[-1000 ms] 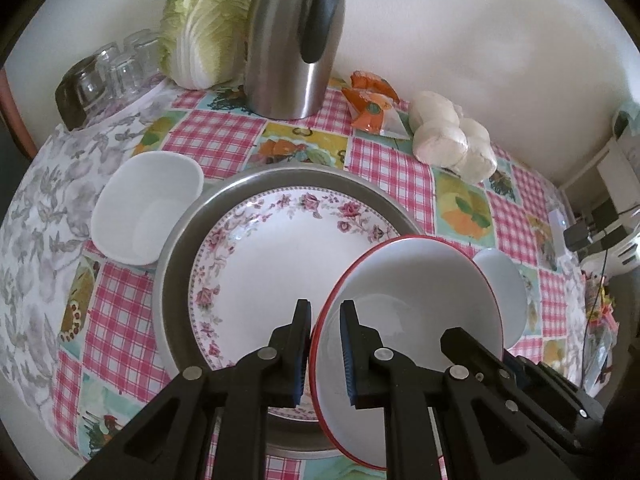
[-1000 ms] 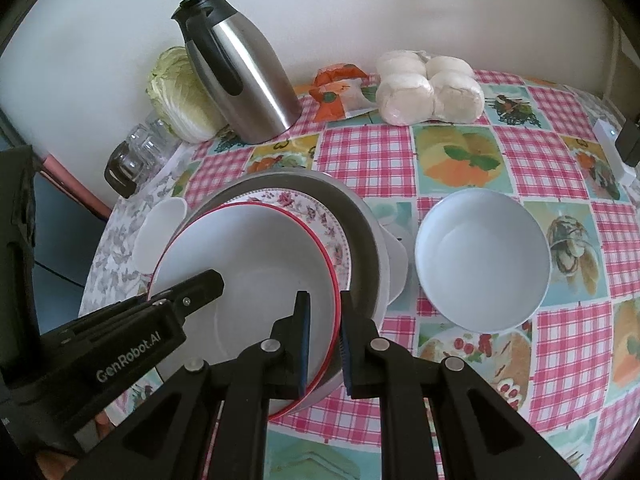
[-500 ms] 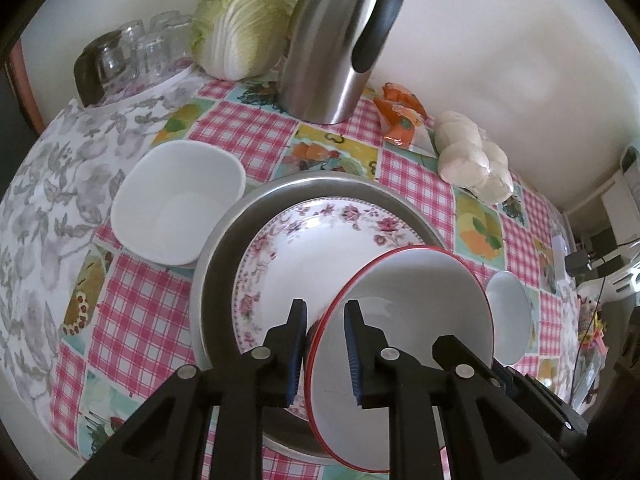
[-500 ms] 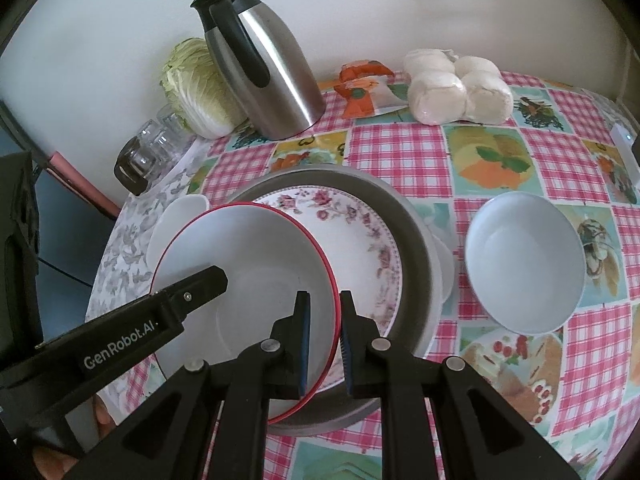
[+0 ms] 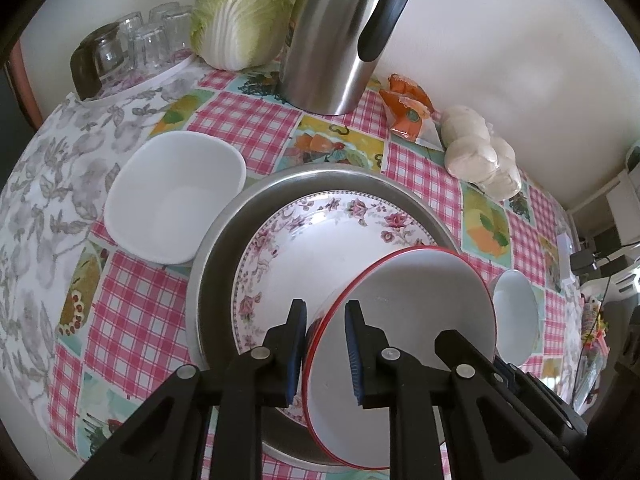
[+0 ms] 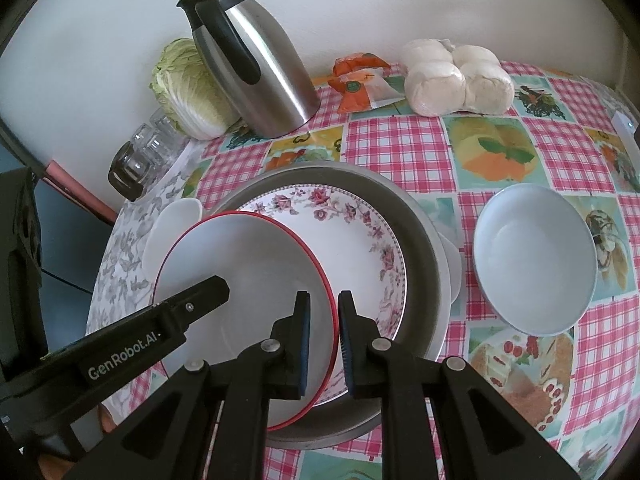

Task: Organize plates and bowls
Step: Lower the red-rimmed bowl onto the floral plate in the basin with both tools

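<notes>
A white red-rimmed plate (image 5: 416, 320) (image 6: 248, 276) is held tilted over a floral plate (image 5: 320, 248) (image 6: 352, 236) that lies in a round metal tray (image 5: 216, 240) (image 6: 416, 220). My left gripper (image 5: 325, 336) is shut on the red-rimmed plate's left rim. My right gripper (image 6: 323, 320) is shut on its right rim. A white square bowl (image 5: 172, 196) (image 6: 172, 216) sits left of the tray. A white round bowl (image 6: 536, 256) (image 5: 516, 316) sits to the right.
A steel thermos jug (image 5: 344, 36) (image 6: 256, 68), a cabbage (image 5: 244, 12), upturned glasses (image 5: 132, 48), an orange packet (image 5: 408, 108) and bagged white buns (image 6: 456, 76) stand along the wall. A white dish edge (image 6: 452, 264) shows under the tray's right side.
Both grippers have pulled back and lowered with the red-rimmed plate, so it covers less of the floral plate. The left gripper's jaws stand slightly wider on the rim.
</notes>
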Motion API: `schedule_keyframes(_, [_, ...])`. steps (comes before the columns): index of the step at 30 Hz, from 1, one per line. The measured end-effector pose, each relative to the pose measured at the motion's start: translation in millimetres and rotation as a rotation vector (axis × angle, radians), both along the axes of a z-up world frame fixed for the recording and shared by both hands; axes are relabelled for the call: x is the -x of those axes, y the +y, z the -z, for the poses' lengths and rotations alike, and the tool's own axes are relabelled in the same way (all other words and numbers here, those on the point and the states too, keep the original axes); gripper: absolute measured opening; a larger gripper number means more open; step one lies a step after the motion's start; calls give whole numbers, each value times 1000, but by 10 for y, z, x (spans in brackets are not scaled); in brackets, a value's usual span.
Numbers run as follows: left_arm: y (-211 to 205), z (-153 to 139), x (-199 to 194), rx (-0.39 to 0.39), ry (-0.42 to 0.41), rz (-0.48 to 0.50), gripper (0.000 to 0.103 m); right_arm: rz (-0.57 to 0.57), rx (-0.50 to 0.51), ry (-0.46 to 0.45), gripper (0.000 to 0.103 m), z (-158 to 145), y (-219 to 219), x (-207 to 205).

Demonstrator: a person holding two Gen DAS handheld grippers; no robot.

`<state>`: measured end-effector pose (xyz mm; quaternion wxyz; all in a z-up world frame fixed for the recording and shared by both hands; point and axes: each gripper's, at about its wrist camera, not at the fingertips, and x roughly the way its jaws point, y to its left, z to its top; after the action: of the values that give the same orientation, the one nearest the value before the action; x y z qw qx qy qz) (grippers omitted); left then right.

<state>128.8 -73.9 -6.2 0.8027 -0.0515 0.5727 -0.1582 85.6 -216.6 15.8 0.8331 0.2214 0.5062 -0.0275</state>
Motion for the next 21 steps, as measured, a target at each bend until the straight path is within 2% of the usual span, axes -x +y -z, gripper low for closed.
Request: schedule_keyframes(21, [-44, 126, -71, -7, 33, -6, 26, 14, -30, 22, 16, 125, -48, -58])
